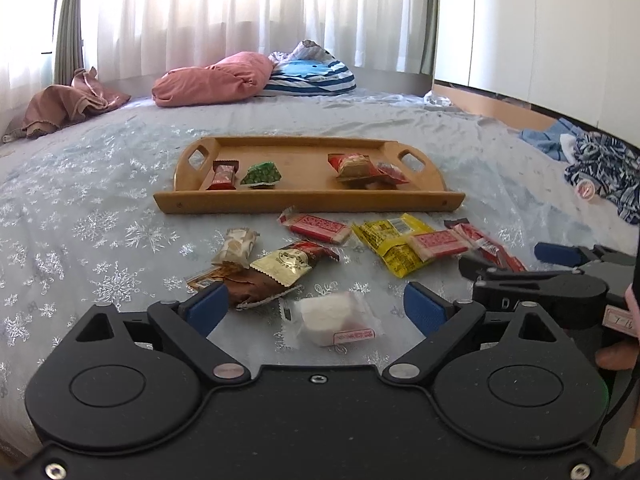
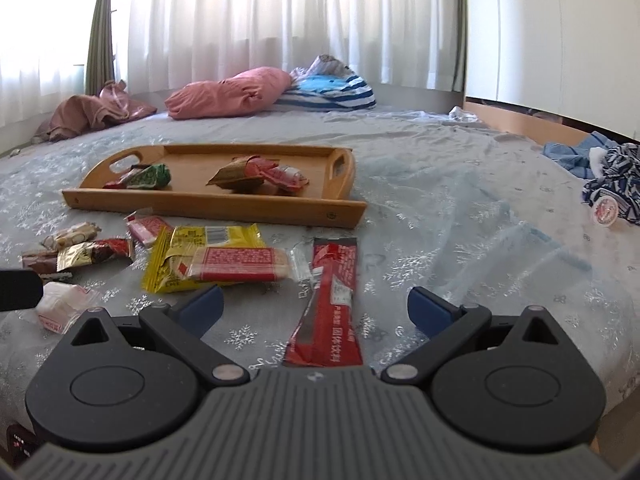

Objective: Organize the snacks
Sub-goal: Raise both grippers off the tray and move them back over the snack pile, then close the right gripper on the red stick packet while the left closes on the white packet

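Pick-up step: left gripper (image 1: 316,306) fingers spread around white wrapped snack (image 1: 334,318) — right gripper (image 2: 316,306) spread over red foil sachet (image 2: 330,304); next, pinch, carry to wooden tray (image 1: 308,202).

both low, facing tray (image 1: 308,200)

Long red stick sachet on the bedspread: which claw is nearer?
Right. The long red stick sachet lies between the open fingers of the right claw, running under it. The left claw hovers off to its left, open over the white wrapped cake.
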